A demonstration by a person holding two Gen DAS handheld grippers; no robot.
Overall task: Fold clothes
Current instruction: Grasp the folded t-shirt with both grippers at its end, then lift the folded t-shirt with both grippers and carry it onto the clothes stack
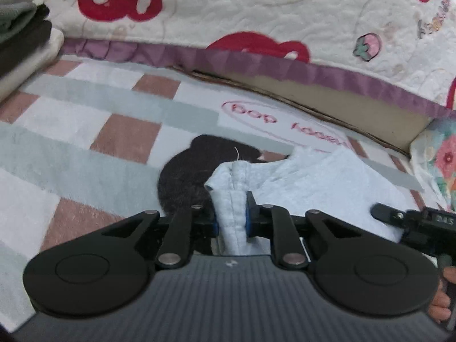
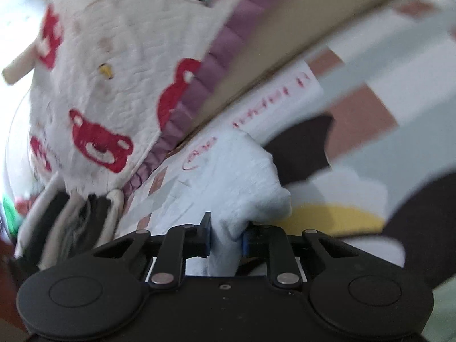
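— Where's the cloth?
— On the checked bed, near edge pinched in both grippers: left, right.
— Risk?
— Bunched hem may slip out, skewing the fold.

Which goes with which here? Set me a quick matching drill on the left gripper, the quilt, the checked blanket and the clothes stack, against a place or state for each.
Things:
1. left gripper
2. quilt
3. checked blanket
4. clothes stack

Places or states:
A. white with red bears, purple trim
B. piled at the far left edge
C. shut on the light blue garment
D. spread flat under the garment

Pairs: 1-C, 2-A, 3-D, 4-B
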